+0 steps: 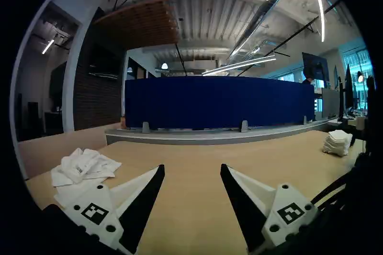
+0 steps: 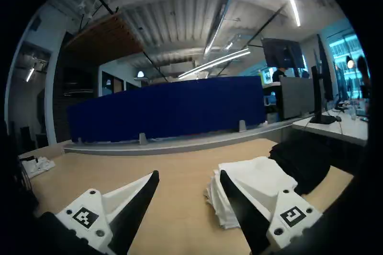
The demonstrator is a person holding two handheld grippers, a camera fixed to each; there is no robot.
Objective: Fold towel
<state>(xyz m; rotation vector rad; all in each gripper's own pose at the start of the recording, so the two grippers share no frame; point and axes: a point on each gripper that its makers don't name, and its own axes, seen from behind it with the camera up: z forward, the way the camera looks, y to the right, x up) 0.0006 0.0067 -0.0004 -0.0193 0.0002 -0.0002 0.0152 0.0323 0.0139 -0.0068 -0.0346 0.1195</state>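
Left gripper (image 1: 191,171) and right gripper (image 2: 189,178) held fingers open, empty. Folded towel stack (image 2: 258,166) lay just behind its right-hand finger, perhaps touching; a nudge could topple it.

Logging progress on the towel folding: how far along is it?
Done: a folded stack sits by the right tongs. In hand: nothing; both it and the left tongs are open. Left: the crumpled towels heaped on the table.
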